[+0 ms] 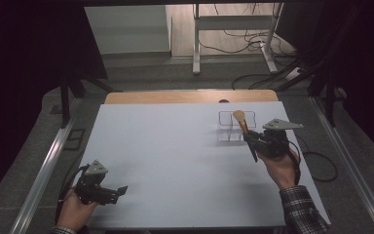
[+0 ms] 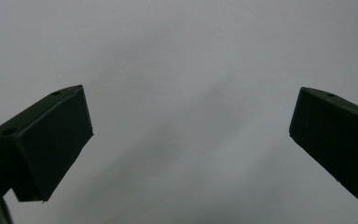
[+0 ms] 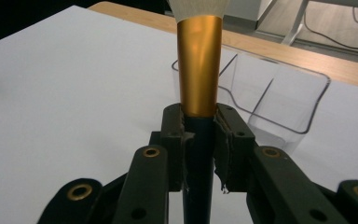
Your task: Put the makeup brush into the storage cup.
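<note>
The brush (image 3: 199, 70) has a gold ferrule and dark handle; the organizer (image 3: 279, 100) is clear; the worktop (image 1: 165, 161) is white; the sleeve (image 1: 302, 209) is plaid.

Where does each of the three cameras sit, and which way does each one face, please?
High view: above the person's side, facing forward and down on the white table; both hands and grippers show.
Left gripper view: rides the left gripper, facing bare tabletop between open jaws.
Right gripper view: rides the right gripper, shut on a makeup brush, facing the clear organizer.
Shared: high and right gripper views both show brush and organizer.
</note>
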Demonstrator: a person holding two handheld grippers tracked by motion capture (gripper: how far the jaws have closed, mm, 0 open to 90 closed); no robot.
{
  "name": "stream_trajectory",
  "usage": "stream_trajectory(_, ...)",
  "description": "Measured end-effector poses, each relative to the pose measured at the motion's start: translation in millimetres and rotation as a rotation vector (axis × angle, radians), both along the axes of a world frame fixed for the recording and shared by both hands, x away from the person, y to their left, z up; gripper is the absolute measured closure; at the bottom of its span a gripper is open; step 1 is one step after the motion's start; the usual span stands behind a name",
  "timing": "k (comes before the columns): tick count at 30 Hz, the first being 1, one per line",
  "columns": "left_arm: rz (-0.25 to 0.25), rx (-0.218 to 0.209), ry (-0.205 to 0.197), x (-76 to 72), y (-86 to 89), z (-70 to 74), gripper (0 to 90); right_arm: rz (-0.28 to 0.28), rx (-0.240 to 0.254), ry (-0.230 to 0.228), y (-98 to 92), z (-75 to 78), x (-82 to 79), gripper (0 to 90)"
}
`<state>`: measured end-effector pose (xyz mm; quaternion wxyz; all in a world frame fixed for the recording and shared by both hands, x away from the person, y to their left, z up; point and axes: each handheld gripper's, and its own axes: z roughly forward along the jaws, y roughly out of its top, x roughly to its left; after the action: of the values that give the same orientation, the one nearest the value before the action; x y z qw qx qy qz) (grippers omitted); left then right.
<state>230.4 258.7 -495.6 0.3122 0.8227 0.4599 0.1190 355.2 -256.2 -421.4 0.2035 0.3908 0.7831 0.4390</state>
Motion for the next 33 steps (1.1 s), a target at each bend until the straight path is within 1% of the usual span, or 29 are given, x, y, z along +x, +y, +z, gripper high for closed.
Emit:
stream_trajectory(14, -0.005, 0.016, 0.0, -4.4, -0.5, 1.1, 0.0, -0.044, 0.02, -0.052, -7.3, 4.6, 6.2, 74.6)
stream_trajectory(17, -0.007, 0.018, -0.001, -5.8, 0.1, 1.5, 0.0, -0.047, 0.026, -0.055, -7.9, 5.0, 7.8, 74.7)
stream_trajectory(19, -0.004, 0.011, -0.002, -6.8, 0.4, 1.5, 0.0, -0.049, 0.027, -0.058, -7.9, 5.1, 8.2, 74.6)
stream_trajectory(24, -0.005, 0.005, -0.014, -8.0, 1.0, 2.1, 0.0, -0.05, 0.042, -0.063, -8.4, 6.6, 10.4, 74.6)
stream_trajectory(33, -0.005, 0.002, -0.006, -7.1, 1.0, 1.1, 0.0, -0.063, 0.056, -0.074, -8.5, 9.5, 14.5, 74.6)
